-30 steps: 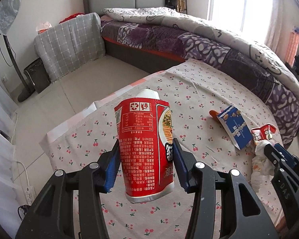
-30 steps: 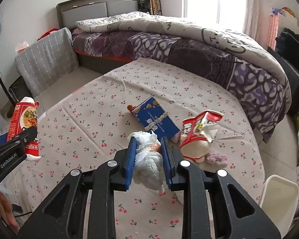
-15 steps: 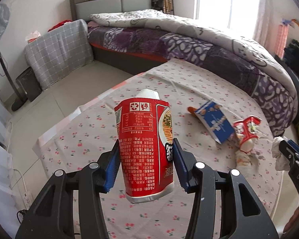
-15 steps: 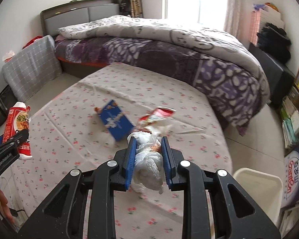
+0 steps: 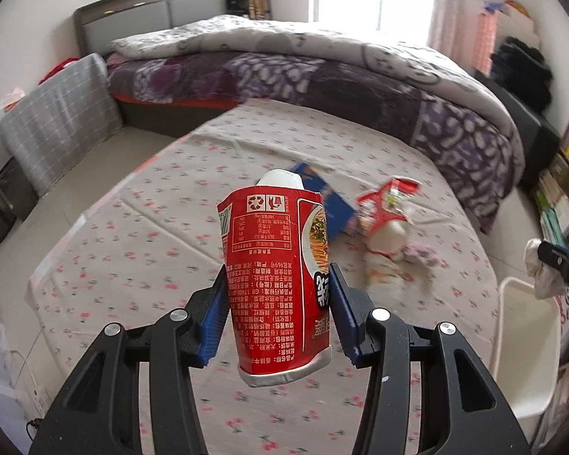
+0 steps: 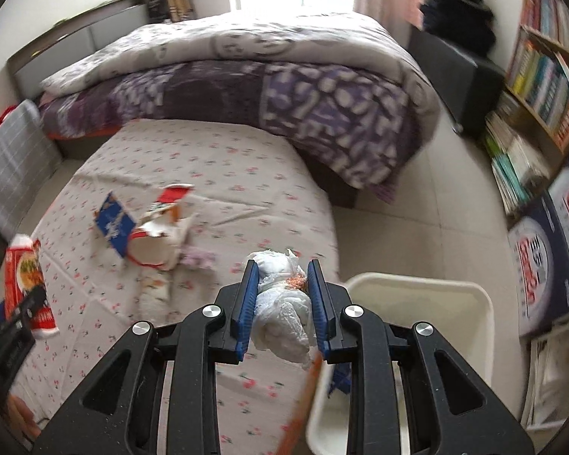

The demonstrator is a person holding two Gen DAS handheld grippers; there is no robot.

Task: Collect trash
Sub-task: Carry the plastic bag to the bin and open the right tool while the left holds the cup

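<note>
My left gripper (image 5: 277,303) is shut on a red instant-noodle cup (image 5: 275,265), held upside down above the cherry-print table (image 5: 170,227). My right gripper (image 6: 282,299) is shut on a crumpled white plastic bag (image 6: 280,303), held over the table's right edge next to the white bin (image 6: 417,295). A blue snack box (image 5: 334,204), a torn red noodle cup (image 5: 383,208) and crumpled wrappers (image 5: 417,254) lie on the table. The bag and right gripper show at the right of the left wrist view (image 5: 546,265).
The white bin (image 5: 527,349) stands on the floor by the table's right side. A bed with a purple quilt (image 5: 322,76) lies beyond the table. A bookshelf (image 6: 542,76) and boxes (image 6: 550,250) are at the right. A covered chair (image 5: 57,121) stands at the left.
Both grippers have swung to the right. The right gripper carried the white bag from over the table's middle to its right edge beside the bin. Both grips are unchanged.
</note>
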